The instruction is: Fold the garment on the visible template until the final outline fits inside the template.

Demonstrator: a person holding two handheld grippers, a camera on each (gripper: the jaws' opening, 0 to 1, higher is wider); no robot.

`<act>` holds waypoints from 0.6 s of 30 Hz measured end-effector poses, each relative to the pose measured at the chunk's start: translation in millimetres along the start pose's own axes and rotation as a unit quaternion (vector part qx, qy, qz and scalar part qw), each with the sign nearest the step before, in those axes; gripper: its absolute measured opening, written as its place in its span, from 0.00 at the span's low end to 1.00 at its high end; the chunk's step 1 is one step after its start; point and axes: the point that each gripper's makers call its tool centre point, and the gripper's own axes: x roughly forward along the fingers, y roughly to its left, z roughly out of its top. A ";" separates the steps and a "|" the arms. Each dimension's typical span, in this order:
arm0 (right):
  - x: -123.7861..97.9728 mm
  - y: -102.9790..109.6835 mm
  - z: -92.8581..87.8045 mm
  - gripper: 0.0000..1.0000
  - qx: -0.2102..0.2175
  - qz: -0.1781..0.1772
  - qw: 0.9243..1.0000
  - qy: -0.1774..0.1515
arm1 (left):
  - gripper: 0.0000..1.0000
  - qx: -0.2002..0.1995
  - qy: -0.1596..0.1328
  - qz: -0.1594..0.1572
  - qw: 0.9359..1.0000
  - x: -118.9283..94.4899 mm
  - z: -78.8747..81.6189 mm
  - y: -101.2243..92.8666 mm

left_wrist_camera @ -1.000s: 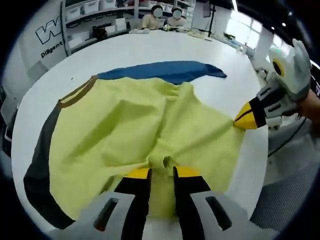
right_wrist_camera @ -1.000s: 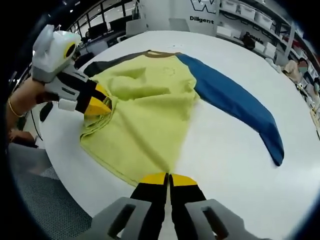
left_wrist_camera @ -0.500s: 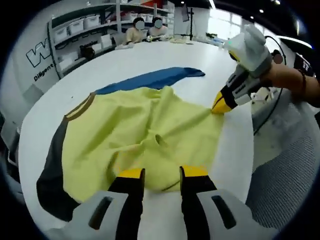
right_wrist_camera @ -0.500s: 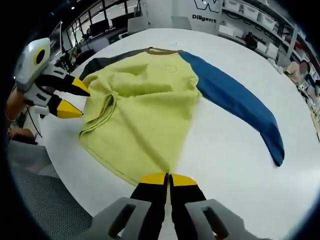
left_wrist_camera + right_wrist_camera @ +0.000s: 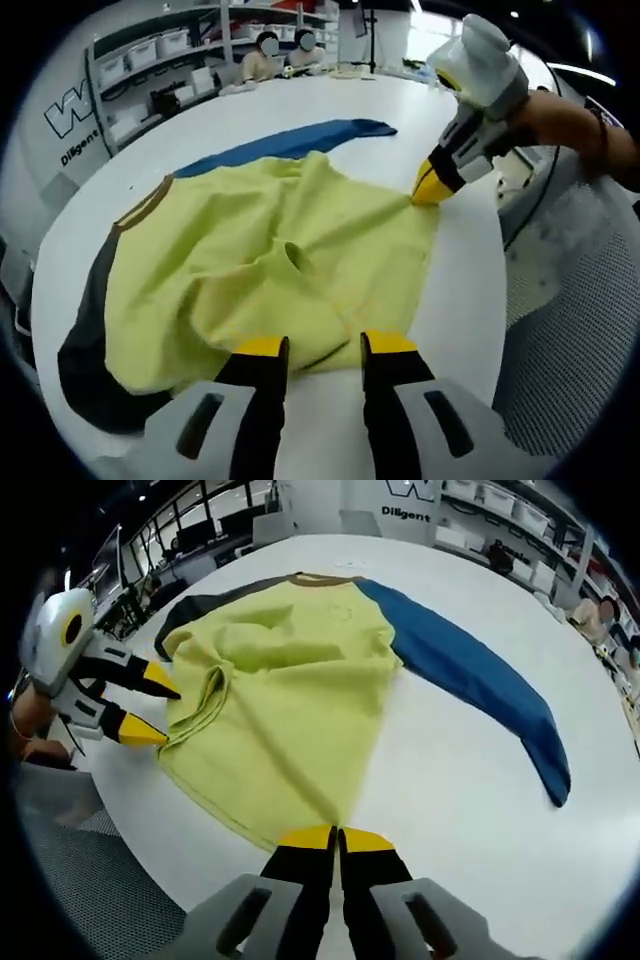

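Note:
A yellow garment (image 5: 250, 260) with a brown collar lies rumpled on the white table (image 5: 300, 105). Its blue sleeve (image 5: 290, 145) stretches out on the far side and a dark grey sleeve (image 5: 85, 330) lies at the left. My left gripper (image 5: 325, 348) stands open just short of the near hem, holding nothing. In the right gripper view the garment (image 5: 290, 690) spreads ahead, with the blue sleeve (image 5: 470, 680) at the right. My right gripper (image 5: 335, 837) is shut on the yellow hem. The left gripper (image 5: 160, 715) hangs open beside the folded-over edge. The right gripper (image 5: 430, 188) pinches the garment's far corner.
The table's rounded edge runs close to both grippers, with grey mesh (image 5: 570, 330) beyond it. Shelves with white bins (image 5: 170, 45) line the back wall. Two people (image 5: 280, 55) sit at the far side of the table. A hand (image 5: 570, 125) holds the right gripper.
My left gripper has opened, let go of the yellow fold and drawn back a little from the hem. The right gripper stays shut on its corner.

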 end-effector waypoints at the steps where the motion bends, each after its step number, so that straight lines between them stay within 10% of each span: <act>1: 0.2 0.1 -0.1 0.00 0.000 0.000 1.000 0.000 | 0.26 -0.001 0.000 0.000 1.000 0.3 -0.1 0.0; 18: 0.0 -0.4 -1.9 0.00 -0.013 -0.001 1.000 0.007 | 0.04 -0.034 0.003 -0.005 0.999 3.9 -4.6 1.2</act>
